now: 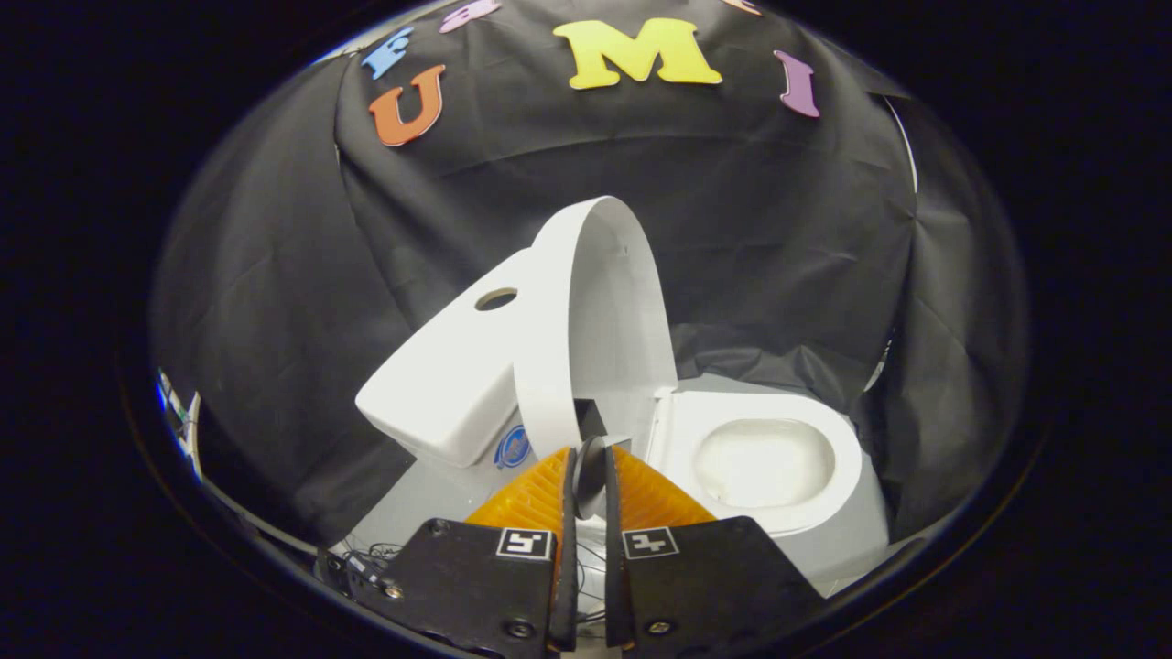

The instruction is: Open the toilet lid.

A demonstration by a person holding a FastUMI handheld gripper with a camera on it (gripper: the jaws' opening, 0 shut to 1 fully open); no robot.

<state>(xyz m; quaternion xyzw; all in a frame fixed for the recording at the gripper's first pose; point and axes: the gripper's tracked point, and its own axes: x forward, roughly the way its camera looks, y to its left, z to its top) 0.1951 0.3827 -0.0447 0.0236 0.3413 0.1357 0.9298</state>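
Looking down the gripper (pixel 586 458), the two fingers are pinched nearly together with just a thin slit between them. A thin grey edge sits right in that slit at the tips, but I can't tell what it belongs to or whether both fingers really press on it. Just ahead of the tips is the toilet lid (pixel 595 320), already swung up and standing roughly upright, edge-on to the camera, with its inner face turned toward the bowl. Beside it, the seat (pixel 824 439) lies down around the open bowl (pixel 765 462). On the lid's other side the white tank (pixel 449 375) leans in, with a round hole (pixel 496 298) on top. Behind it all hangs wrinkled black cloth (pixel 778 238).
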